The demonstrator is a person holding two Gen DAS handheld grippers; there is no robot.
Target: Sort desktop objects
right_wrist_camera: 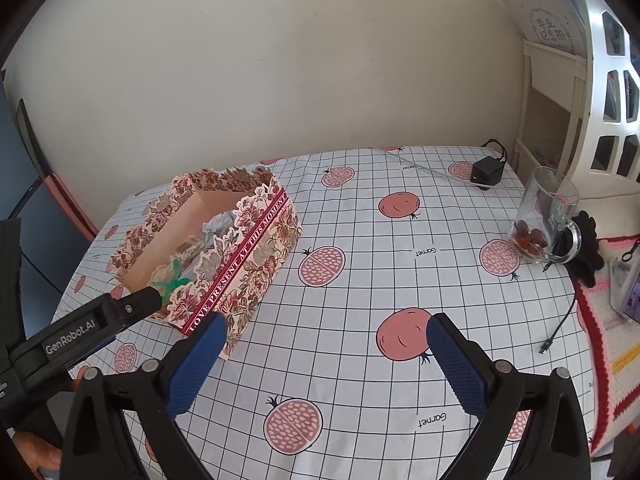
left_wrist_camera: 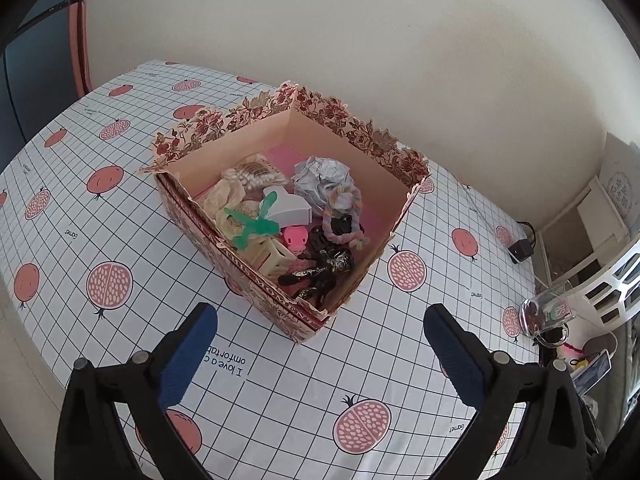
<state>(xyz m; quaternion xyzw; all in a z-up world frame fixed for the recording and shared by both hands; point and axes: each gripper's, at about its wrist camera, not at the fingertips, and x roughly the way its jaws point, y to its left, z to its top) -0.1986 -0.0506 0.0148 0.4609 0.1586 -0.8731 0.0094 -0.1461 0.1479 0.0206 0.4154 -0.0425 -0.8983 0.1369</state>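
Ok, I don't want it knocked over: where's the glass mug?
In the right wrist view the glass mug stands at the table's far right edge, beside a black glove and right of the black charger.

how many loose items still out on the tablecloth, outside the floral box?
2: a glass mug near the table's right edge and a black power adapter at the far edge by the wall. Everything else sits in the floral box.

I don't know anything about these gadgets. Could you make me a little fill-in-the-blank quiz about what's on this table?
1. The crumpled paper ball lies inside the floral ____.
2. The tablecloth is printed with ____.
3. Both the left gripper and the right gripper have their jaws ____.
4. The glass mug stands near the table's ____ edge.

Missing words: box; pomegranates; open; right
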